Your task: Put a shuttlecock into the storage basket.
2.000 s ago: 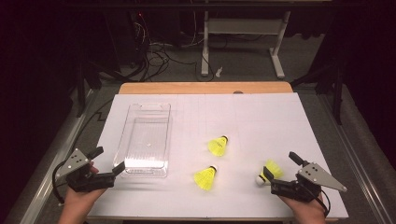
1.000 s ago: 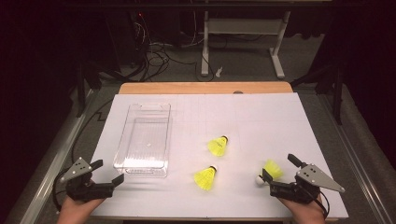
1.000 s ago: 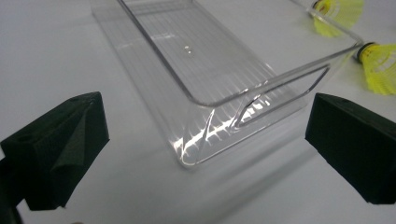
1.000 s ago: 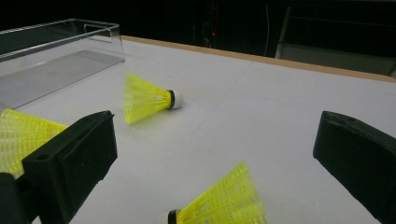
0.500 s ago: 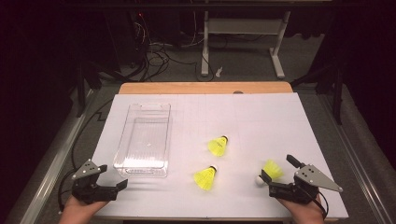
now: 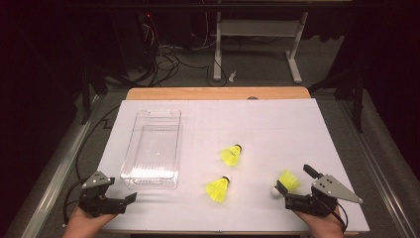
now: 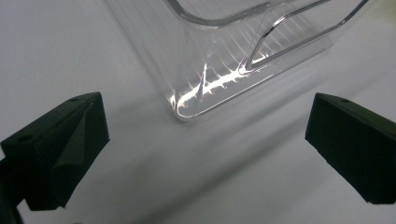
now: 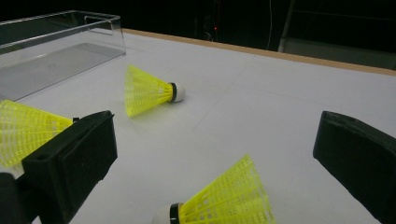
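My right gripper (image 6: 294, 184) is wide open and holds nothing, its jaws either side of the nearest shuttlecock (image 6: 286, 180), which lies near the table's front edge, ready for a pinch. My left gripper (image 6: 130, 198) gapes empty just beside the bin (image 6: 152, 174), perhaps to steady it. Two more shuttlecocks (image 6: 218, 189) lie between, with open sheet (image 6: 277, 124) beyond.

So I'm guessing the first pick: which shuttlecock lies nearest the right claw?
The rightmost shuttlecock, lying between the open right claw's jaws; the others lie farther left.
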A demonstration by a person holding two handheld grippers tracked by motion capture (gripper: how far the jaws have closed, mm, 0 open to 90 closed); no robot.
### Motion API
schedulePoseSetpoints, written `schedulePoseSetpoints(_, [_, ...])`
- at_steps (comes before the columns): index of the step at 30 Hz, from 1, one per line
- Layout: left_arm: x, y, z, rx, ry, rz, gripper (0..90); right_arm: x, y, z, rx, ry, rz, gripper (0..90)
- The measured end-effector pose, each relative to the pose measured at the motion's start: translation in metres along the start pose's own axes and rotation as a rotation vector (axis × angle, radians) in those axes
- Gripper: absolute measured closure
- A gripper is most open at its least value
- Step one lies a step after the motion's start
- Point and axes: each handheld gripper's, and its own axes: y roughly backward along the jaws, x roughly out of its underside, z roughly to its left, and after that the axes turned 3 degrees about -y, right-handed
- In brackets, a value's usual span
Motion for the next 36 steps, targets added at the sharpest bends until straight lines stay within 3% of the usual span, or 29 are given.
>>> schedulePoseSetpoints(4, [-0.001, 0.001, 0.0, -0.007, 0.003, 0.016, 0.7, 0.0, 0.0, 0.001, 0.0, 0.007, 0.0, 0.2])
schedulePoseSetpoints(10, [-0.005, -0.001, -0.002, -0.002, 0.014, 0.082, 0.7, -0.001, -0.001, 0.001, -0.004, 0.004, -0.001, 0.2])
schedulePoseSetpoints(16, [-0.009, -0.001, -0.002, 0.014, 0.046, 0.118, 0.7, -0.001, 0.0, 0.001, -0.013, -0.004, -0.006, 0.1])
schedulePoseSetpoints(19, [-0.014, -0.002, 0.0, 0.049, 0.099, 0.129, 0.7, -0.001, 0.001, 0.0, -0.013, -0.007, -0.012, 0.1])
schedulePoseSetpoints(26, [-0.017, -0.002, -0.001, 0.021, 0.083, 0.189, 0.8, -0.002, 0.006, -0.003, -0.011, -0.019, -0.024, 0.2])
schedulePoseSetpoints(32, [-0.016, -0.006, 0.001, 0.055, 0.127, 0.251, 1.9, -0.003, 0.008, -0.004, -0.004, -0.027, -0.038, 0.1])
schedulePoseSetpoints(36, [-0.02, -0.006, -0.001, 0.051, 0.105, 0.304, 1.0, -0.004, 0.008, -0.003, -0.005, -0.024, -0.031, 0.1])
